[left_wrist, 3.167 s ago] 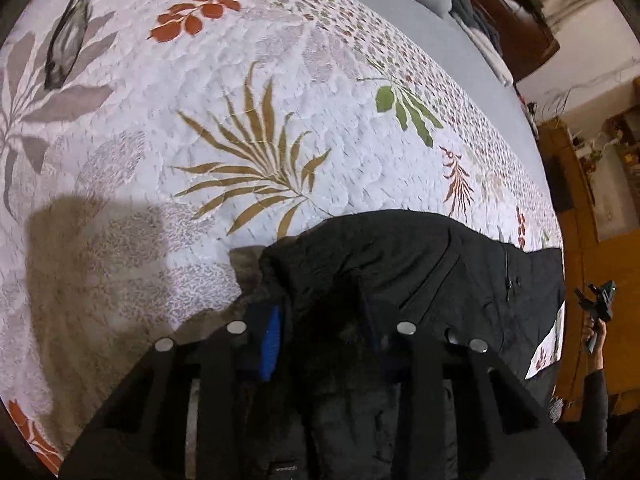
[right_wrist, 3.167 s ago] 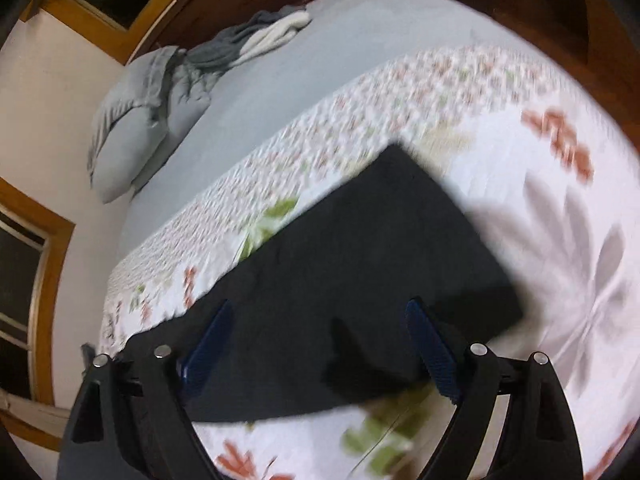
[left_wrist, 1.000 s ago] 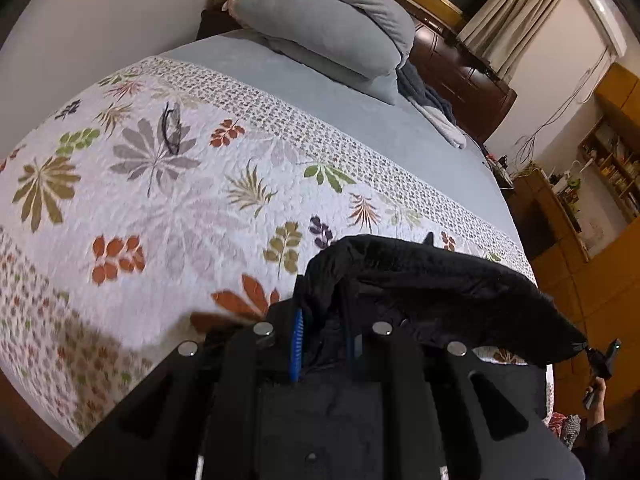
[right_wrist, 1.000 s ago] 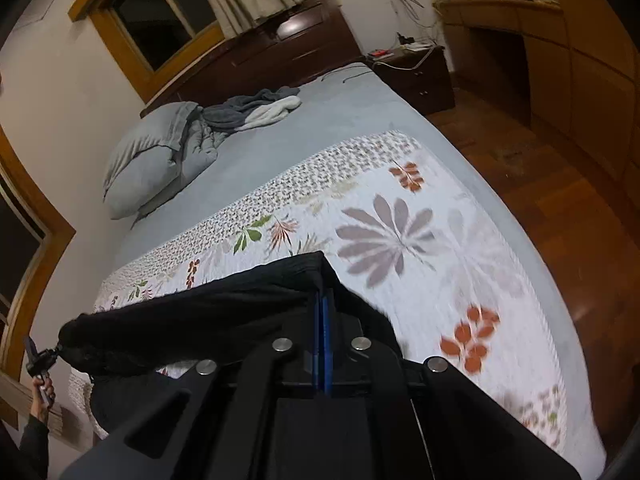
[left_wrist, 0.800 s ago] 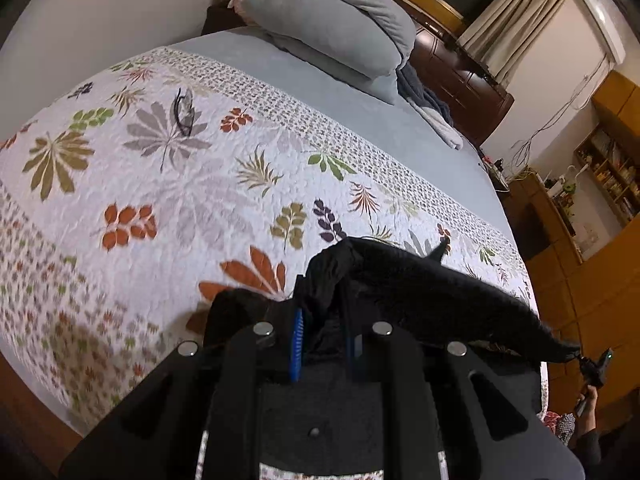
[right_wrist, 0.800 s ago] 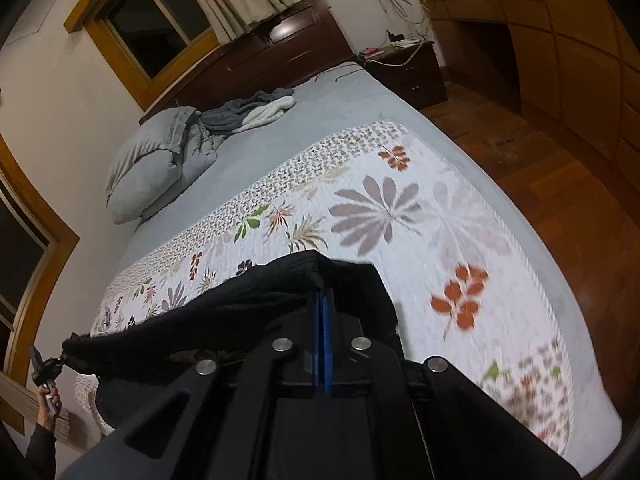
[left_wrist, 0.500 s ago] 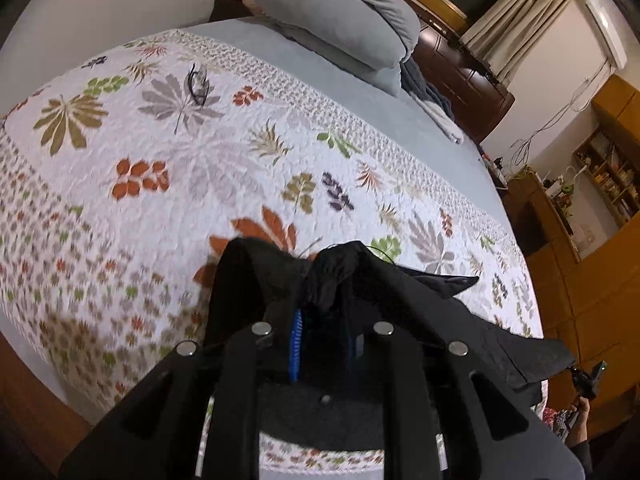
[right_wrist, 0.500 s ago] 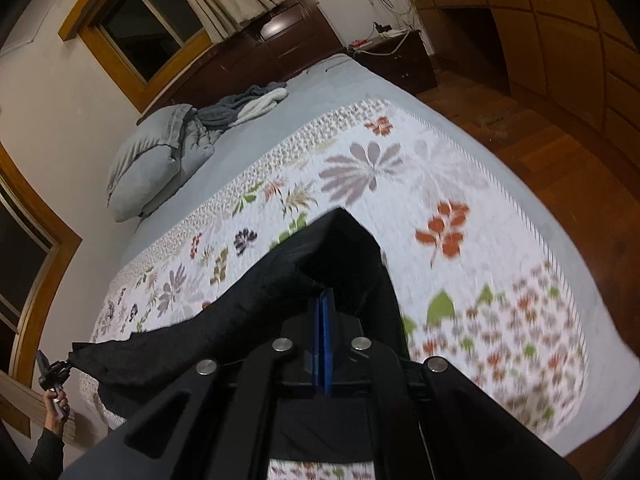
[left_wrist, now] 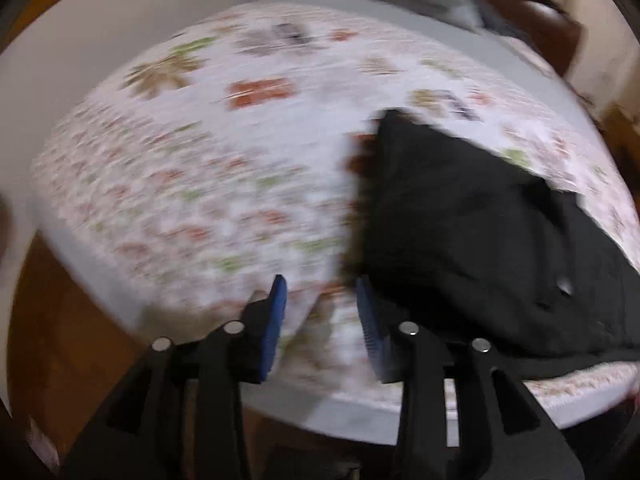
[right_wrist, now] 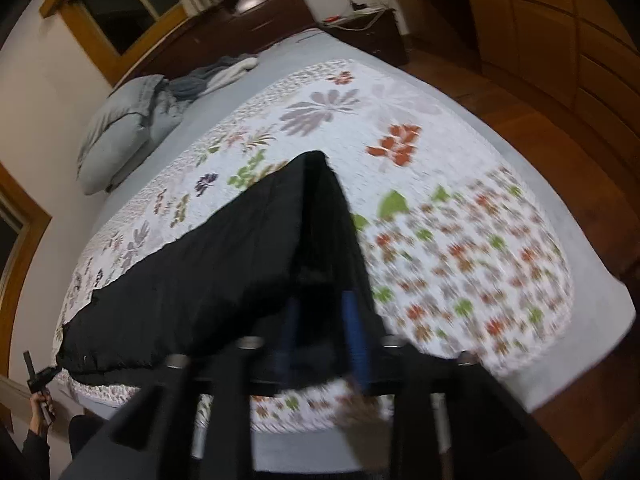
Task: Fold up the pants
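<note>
Cloth is the worry in the right hand-held gripper [right_wrist: 318,336]: its jaws have just been opening and stand partly apart, with the corner of the black pants [right_wrist: 224,276] between the blue pads [right_wrist: 354,336], not visibly pinched, though blur leaves contact unsure. If that hand pulls away while the fabric clings to a pad, the corner could be dragged up and the fresh fold spoiled. The left hand-held gripper [left_wrist: 320,320] has likewise just been opening; its jaws stand moderately apart with only quilt showing between them, the pants [left_wrist: 480,248] lying just beside its right pad [left_wrist: 370,332], so a sideways swing could catch that edge. The pants themselves lie across the bed [right_wrist: 592,312] near its foot edge, one end reaching the foot-end corner on the left of the right wrist view, where a person's hand [right_wrist: 40,404] holds the other gripper. The near border of the garment sits close to the edge of the flowered quilt [right_wrist: 460,264], and my guess is that a careless tug toward the person would slide it over the side. The layers look puffy rather than flat, so they may spring open unless pressed. A grey pillow [right_wrist: 116,140] lies well apart at the head end.
</note>
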The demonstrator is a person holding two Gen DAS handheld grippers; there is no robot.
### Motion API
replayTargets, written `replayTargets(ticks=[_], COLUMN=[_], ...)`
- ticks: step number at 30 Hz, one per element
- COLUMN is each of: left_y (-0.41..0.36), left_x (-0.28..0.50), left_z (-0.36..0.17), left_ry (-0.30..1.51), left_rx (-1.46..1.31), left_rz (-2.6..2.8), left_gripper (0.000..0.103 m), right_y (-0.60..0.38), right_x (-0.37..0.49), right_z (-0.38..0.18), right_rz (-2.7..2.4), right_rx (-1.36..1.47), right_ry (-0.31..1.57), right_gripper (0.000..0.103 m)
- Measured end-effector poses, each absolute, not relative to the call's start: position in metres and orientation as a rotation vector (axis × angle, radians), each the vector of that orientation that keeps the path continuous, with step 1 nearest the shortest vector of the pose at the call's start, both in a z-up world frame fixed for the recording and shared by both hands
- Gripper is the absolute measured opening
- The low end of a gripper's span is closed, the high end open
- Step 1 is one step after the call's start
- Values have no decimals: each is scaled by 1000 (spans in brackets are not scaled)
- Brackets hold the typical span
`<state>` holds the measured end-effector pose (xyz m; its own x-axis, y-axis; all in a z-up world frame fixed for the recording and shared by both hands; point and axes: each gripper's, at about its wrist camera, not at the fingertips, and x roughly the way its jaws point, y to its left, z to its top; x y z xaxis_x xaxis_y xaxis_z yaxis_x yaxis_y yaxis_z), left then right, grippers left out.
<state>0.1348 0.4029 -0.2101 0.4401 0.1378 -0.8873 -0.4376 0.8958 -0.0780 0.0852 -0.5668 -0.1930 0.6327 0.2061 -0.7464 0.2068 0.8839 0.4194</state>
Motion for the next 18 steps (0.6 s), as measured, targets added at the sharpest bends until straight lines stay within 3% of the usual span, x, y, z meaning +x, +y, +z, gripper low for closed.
replayTargets(ticks=[4, 6, 11, 18], left_y=[422, 410, 349, 274], left_x=[101, 83, 84, 121], left_z=[-197, -180, -166, -208], left_ry=[976, 875, 810, 922], left_rx=[-431, -511, -586, -822], left_rz=[471, 402, 157, -147], left_gripper=[53, 74, 90, 91], right_y=[-575, -570, -544, -528], right_x=[55, 47, 61, 81], right_z=[-203, -208, -242, -289], right_rz=[51, 105, 150, 123], right_rx=[707, 814, 1011, 1208], right_ry=[868, 833, 816, 774], right_gripper=[41, 49, 51, 52])
